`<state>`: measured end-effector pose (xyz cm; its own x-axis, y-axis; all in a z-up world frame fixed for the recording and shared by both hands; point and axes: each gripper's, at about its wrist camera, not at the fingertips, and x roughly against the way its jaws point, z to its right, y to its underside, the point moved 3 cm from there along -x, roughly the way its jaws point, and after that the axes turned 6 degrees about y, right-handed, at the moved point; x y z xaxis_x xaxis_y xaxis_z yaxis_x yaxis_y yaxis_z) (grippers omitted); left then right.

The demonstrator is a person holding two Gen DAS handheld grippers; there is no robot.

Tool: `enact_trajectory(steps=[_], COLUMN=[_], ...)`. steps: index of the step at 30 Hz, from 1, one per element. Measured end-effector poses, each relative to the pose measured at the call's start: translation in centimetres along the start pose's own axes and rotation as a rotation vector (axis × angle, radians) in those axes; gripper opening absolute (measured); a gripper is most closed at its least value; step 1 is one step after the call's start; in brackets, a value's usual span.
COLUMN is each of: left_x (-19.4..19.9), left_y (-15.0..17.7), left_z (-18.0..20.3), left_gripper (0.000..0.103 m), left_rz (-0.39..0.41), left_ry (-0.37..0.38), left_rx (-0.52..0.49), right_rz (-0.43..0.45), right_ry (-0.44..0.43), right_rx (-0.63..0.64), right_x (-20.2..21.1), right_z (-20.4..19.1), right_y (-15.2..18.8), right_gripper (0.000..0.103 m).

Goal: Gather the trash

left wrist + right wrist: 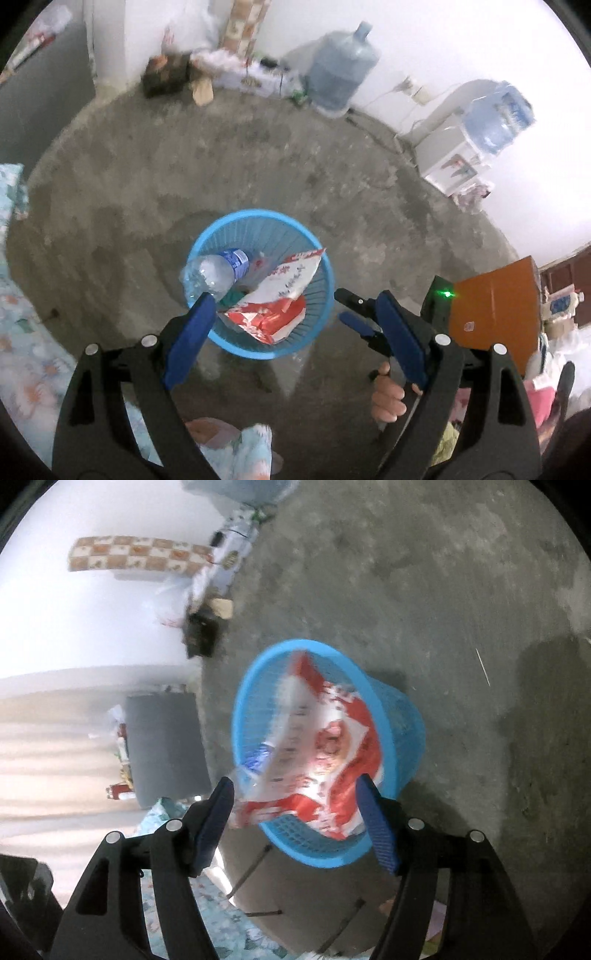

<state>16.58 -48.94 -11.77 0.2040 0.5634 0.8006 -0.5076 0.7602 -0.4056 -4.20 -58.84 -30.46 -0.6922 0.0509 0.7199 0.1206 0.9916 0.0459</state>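
1. Floor [229,155]: bare grey concrete, mottled, spreading ahead of both grippers.
2. Jug [341,70]: large blue water jug, far ahead of the left gripper against the white wall; a second one sits on a dispenser [448,155] ahead and to the right.
3. Box [495,302]: orange-brown cardboard, right of the left gripper, just behind the right gripper's body.
4. Basket [325,291]: blue mesh, directly ahead of the left gripper [295,325], just past its fingertips. In the right wrist view the basket [402,716] lies directly ahead of the right gripper [295,812], framed between its fingers.
5. Wrappers [273,314]: red-and-white, inside the basket, rising to its rim. Right view blurred; wrappers [332,749] fill most of the opening.
6. Bottle [216,269]: clear plastic, blue label, lying over the basket's left rim, near the left fingertip.
7. Left gripper: jaws wide, nothing between them.
8. Right gripper: jaws wide, nothing gripped; also seen from the left view [354,306], near the basket's right side.
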Motion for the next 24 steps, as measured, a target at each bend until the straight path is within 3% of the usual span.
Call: enact_trajectory(steps=[5, 8, 12, 16, 18, 24], left_x=[8.5, 14.1, 20.9, 27.7, 30.7, 36.8], left_y=[3.1, 6.0, 10.3, 15.7, 18.6, 26.3], left_z=[1.3, 1.6, 1.3, 0.5, -0.1, -2.3], left_gripper=[0.084, 0.087, 0.088, 0.089, 0.090, 0.092], left_rz=[0.124, 0.210, 0.296, 0.402, 0.455, 0.591], left_ry=[0.006, -0.022, -0.097, -0.220, -0.305, -0.512], left_rx=[-0.024, -0.035, -0.014, 0.048, 0.097, 0.311], right_rz=[0.039, 0.053, 0.071, 0.124, 0.158, 0.171], right_ry=[-0.004, -0.016, -0.014, -0.039, -0.043, -0.056], right_rx=[0.164, 0.342, 0.654, 0.958, 1.044, 1.211], right_x=[4.9, 7.7, 11.0, 14.6, 16.3, 18.8], right_z=[-5.3, -10.7, -18.3, -24.1, -25.3, -26.4], right_y=[3.6, 8.2, 15.8, 23.9, 27.0, 33.6], right_gripper=[0.067, 0.068, 0.078, 0.088, 0.094, 0.096])
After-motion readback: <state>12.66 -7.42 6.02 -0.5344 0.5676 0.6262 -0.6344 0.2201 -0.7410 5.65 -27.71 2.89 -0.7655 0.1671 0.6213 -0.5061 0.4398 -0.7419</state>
